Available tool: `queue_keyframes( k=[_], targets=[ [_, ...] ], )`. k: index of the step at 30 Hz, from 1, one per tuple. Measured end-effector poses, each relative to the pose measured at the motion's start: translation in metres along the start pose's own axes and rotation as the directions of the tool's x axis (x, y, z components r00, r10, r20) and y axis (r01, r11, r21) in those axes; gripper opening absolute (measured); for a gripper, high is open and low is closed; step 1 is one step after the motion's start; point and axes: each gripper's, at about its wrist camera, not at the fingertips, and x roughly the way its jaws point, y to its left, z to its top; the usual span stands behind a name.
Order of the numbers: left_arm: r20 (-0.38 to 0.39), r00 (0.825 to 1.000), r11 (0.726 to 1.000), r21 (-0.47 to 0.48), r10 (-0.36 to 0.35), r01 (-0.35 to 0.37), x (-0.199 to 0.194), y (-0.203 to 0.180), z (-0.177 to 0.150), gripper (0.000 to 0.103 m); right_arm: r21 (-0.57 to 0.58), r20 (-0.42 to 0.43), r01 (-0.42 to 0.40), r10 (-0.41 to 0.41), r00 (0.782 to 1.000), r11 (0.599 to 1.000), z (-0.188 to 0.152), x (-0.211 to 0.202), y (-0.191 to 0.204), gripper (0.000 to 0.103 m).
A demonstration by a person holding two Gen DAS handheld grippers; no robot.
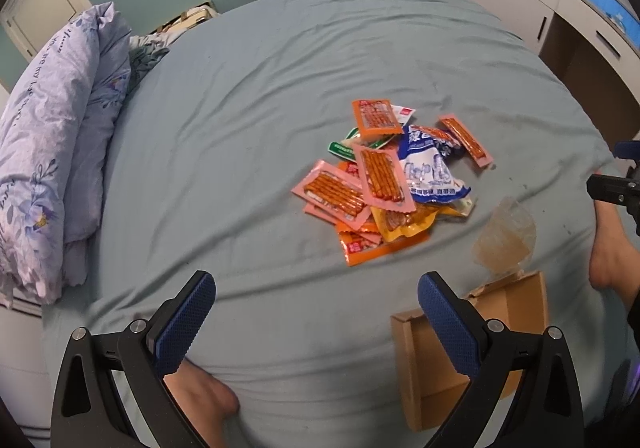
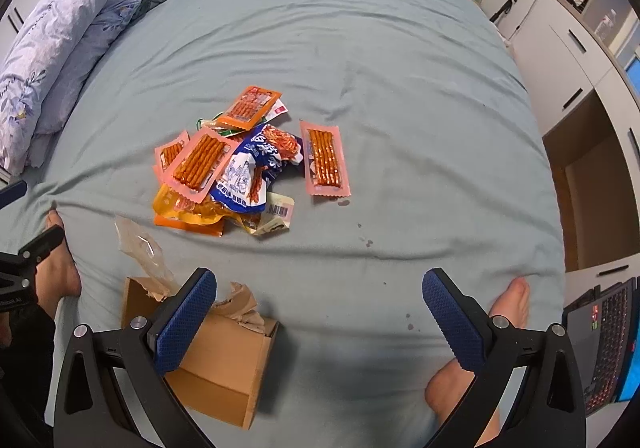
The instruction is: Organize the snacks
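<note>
A pile of snack packets [image 1: 384, 184] lies on the grey-blue bed sheet [image 1: 260, 108]: pink and orange packs of spicy sticks, a blue and white bag [image 1: 430, 168], yellow packs. The pile shows in the right wrist view [image 2: 224, 168] too, with one pink pack [image 2: 325, 158] lying apart to its right. An open cardboard box [image 1: 516, 312] [image 2: 224, 364] sits on the bed near me. My left gripper [image 1: 318, 312] is open and empty, short of the pile. My right gripper [image 2: 320, 312] is open and empty, beside the box.
A clear plastic wrapper [image 1: 506, 236] [image 2: 140, 248] lies between box and pile. A lilac folded quilt [image 1: 52, 136] lies at the bed's left side. The person's bare feet [image 2: 472, 368] rest on the bed. White cabinets [image 2: 568, 48] and a laptop [image 2: 600, 340] stand at the right.
</note>
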Motion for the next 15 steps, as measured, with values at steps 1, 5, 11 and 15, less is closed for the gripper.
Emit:
queue_keyframes(
  k=[1, 5, 11, 15],
  targets=[
    [-0.005, 1.000, 1.000, 0.005, -0.007, 0.007, 0.000, -0.001, 0.001, 0.103, 0.005, -0.006, -0.008, 0.008, 1.000, 1.000, 0.001, 0.001, -0.001, 0.103],
    [-0.011, 1.000, 1.000, 0.014, -0.019, 0.020, 0.001, -0.004, 0.007, 0.103, 0.020, -0.026, -0.026, 0.026, 0.999, 0.999, 0.005, 0.001, -0.005, 0.103],
    [-0.026, 0.998, 0.998, -0.026, -0.051, 0.050, 0.009, 0.001, 0.029, 0.103, 0.011, -0.033, -0.011, 0.011, 0.999, 1.000, 0.012, 0.001, -0.010, 0.103],
    [-0.054, 0.998, 0.996, -0.080, -0.038, 0.034, 0.030, 0.008, 0.065, 0.103, 0.055, -0.051, -0.036, 0.038, 0.998, 0.998, 0.021, 0.001, -0.017, 0.103]
  ],
)
